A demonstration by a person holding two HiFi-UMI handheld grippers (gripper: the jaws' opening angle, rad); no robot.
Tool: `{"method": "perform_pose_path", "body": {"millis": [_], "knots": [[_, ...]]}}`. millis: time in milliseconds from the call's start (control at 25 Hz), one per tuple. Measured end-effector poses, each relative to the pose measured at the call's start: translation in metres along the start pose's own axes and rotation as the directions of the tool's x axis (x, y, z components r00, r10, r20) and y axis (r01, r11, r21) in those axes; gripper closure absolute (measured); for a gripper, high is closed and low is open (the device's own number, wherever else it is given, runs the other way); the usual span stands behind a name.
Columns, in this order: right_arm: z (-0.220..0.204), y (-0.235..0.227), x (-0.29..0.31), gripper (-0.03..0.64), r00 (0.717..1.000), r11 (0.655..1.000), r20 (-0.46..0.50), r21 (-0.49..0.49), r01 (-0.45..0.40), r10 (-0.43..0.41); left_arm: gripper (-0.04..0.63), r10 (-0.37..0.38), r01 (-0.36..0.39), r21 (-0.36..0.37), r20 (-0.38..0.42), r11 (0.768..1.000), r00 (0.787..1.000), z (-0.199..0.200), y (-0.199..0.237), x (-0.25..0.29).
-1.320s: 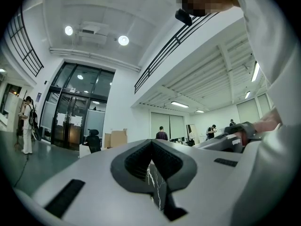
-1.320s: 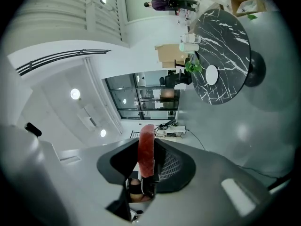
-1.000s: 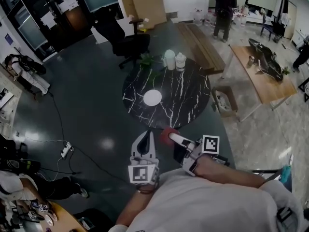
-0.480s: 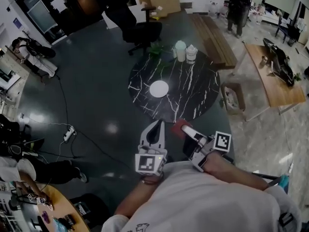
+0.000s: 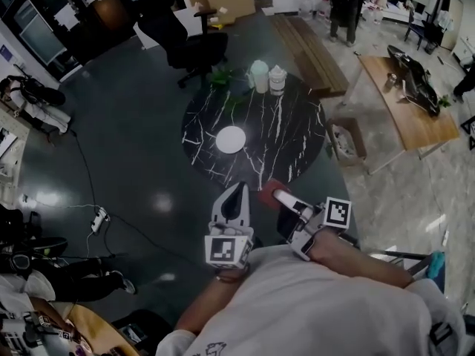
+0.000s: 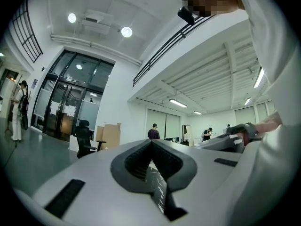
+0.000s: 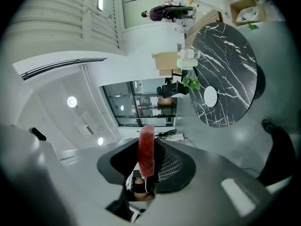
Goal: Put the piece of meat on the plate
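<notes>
1. Table (image 5: pixel 289 147): round, black marble with white veins, on a dark floor.
2. Plate (image 5: pixel 231 139): small, white, round, bare. It lies on the table at about 9 o'clock from the table's centre.
3. Two white jars (image 5: pixel 260 76): side by side at the table's 12 o'clock rim, with a green plant (image 5: pixel 223 76) at 11 o'clock.
4. Meat (image 5: pixel 267 187): a red slab, held on edge off the table's 6 o'clock rim, well apart from the plate. From the plate it lies toward 5 o'clock.
5. Right gripper (image 5: pixel 276 193): jaws clamped on the meat, one pad on each flat face. The slab's top sticks out past the tips.
6. Left gripper (image 5: pixel 237 190): jaws closed tip to tip, nothing between them. It is at 9 o'clock of the right gripper, near it but not touching, and also points at the table.
7. Surroundings: an office chair (image 5: pixel 178 39) beyond the table at 11 o'clock and a wooden bench (image 5: pixel 308 50) at 1 o'clock.
</notes>
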State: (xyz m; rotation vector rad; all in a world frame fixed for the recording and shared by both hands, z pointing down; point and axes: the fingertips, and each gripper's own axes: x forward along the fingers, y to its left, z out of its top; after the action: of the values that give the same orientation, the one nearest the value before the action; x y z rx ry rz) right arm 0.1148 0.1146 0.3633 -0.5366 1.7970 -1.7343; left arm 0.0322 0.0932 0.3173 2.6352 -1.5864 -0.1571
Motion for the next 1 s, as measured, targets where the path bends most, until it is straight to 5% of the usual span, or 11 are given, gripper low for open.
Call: {"method": "perform_pose_path", "body": {"millis": [320, 1000], "knots": [[0.023, -0.012, 0.028, 0.524, 0.999, 1.0, 0.053, 0.0, 0.011, -0.011, 0.589, -0.049, 0.049, -0.021, -0.002, 0.999, 0.999, -0.009, 0.026, 0.032], [0.071, -0.032, 0.179, 0.525, 0.992, 0.999, 0.12, -0.03, 0.038, -0.034, 0.588, -0.116, 0.115, -0.054, -0.027, 0.992, 0.993, -0.007, 0.167, 0.115]]}}
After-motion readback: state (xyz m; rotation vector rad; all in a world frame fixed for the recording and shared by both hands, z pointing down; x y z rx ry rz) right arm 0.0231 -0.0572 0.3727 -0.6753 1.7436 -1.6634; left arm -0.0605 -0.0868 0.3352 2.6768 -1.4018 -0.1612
